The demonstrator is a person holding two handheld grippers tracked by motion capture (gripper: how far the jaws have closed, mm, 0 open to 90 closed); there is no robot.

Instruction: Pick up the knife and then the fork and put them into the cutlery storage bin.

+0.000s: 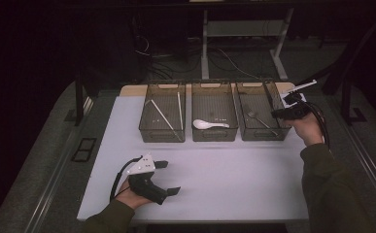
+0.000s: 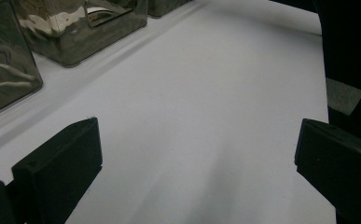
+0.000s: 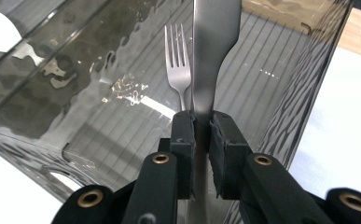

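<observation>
Right gripper view: right tool [image 3: 201, 135] clenched on flat metal utensil handle [image 3: 214, 56], pads pressing both sides, blade-like piece standing upright between jaws above right bin [image 3: 304, 84]. Fork [image 3: 178, 70] lies on that bin's floor, just behind held piece. High view: three smoky clear bins along far edge of bench [image 1: 214, 179]; right tool [image 1: 285, 112] at right bin's near right corner. Left tool [image 1: 168, 177] released, jaws wide apart, resting near bench's near left corner.
</observation>
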